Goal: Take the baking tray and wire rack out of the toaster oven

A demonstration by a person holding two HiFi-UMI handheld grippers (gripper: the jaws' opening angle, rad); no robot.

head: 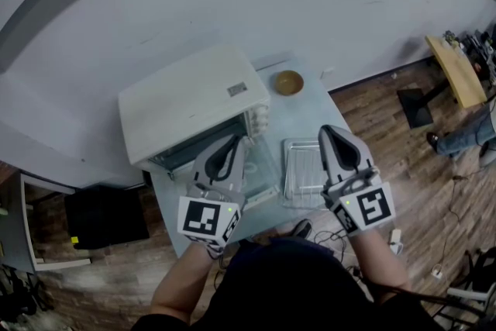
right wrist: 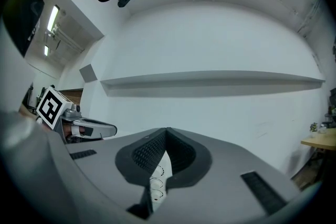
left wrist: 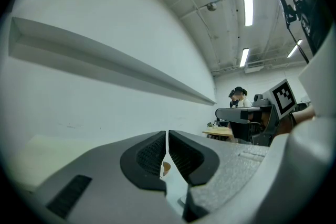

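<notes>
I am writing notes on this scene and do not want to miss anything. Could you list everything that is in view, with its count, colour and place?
toaster oven: one, white, on the left of the table, door open
bowl: one, brown, on the table behind the oven's right corner
metal rack or tray: one, silver, on the table right of the oven door; I cannot tell which it is
table: one, pale grey-blue, against the white wall
box: one, black, on the floor left of the table
desk: one, wooden, far right
left gripper: grey, shut, empty, before the oven opening
right gripper: grey, shut, empty, over the rack's right edge
</notes>
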